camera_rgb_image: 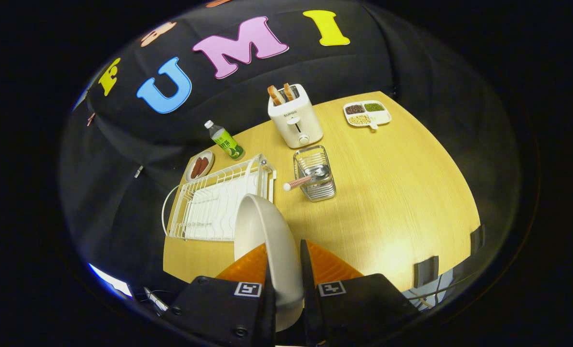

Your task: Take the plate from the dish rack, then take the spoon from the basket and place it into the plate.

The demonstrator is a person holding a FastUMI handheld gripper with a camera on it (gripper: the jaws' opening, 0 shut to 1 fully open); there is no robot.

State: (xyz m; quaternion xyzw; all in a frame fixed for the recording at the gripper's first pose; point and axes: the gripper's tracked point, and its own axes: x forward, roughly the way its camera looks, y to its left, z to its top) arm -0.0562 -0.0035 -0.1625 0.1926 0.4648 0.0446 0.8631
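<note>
White plate clamped between gripper jaws; spoon in basket.

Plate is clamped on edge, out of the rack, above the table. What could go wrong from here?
1. The gripper pinches the plate only at its rim, held upright; it could slip or swing when tilted flat for set-down.
2. The dish rack lies just beyond the plate, so lowering it there could knock the rack.
3. The spoon sticks out of the basket by its handle toward the rack; the basket looks light and might tip when the spoon is pulled.
</note>
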